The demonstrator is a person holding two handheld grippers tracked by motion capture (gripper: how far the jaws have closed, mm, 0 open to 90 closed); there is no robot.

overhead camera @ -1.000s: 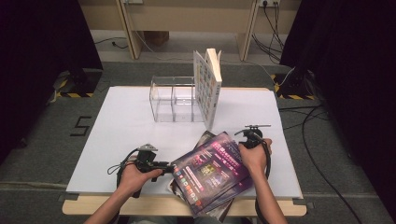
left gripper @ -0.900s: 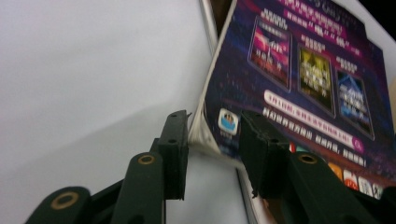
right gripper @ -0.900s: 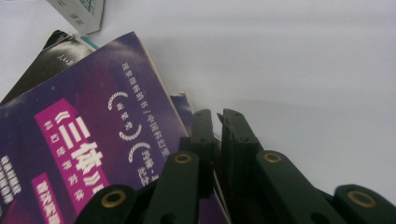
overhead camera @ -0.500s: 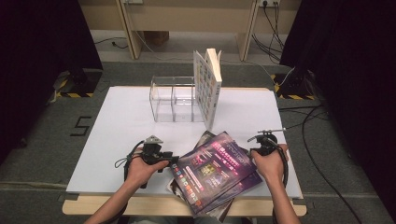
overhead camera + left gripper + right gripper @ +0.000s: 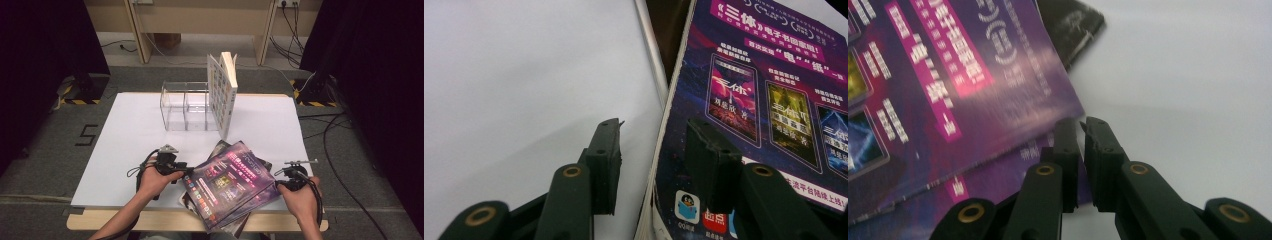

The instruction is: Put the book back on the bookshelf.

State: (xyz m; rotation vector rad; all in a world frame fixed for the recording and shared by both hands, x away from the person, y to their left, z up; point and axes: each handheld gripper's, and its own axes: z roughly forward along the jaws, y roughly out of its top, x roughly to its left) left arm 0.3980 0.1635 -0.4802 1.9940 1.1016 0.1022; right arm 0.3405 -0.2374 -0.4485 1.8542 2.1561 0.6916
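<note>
Where the high view looks down on the white table (image 5: 135,130), one clear acrylic organizer (image 5: 186,111) stands toward the far side, and one book (image 5: 223,92) stands upright against its right end. Near the front edge lies a stack of magazines: one purple magazine (image 5: 230,184) on top, slanted, with at least two darker ones partly showing beneath it, though how many exactly I cannot tell. Two grippers are in play. The left gripper (image 5: 186,169) is at the stack's left edge, and the right gripper (image 5: 278,180) sits just beside the stack's right edge.

Along the left gripper view, the gripper (image 5: 654,150) has its two black jaws about half apart, one on the bare table (image 5: 514,75) side and one over the cover of the purple magazine (image 5: 769,95), so the magazine's page edge runs up between them. The jaws are not pressing on it. One silvery edge of a lower item shows beside the purple cover.

Along the right gripper view, the right gripper (image 5: 1082,131) has its jaws drawn almost together, a thin slit left between them, having closed a little just now. Nothing is between them; their tips rest at the edge of the purple magazine (image 5: 948,80), whether touching it I cannot tell. One dark magazine (image 5: 1070,25) corner pokes out beyond it on the table (image 5: 1188,75).
</note>
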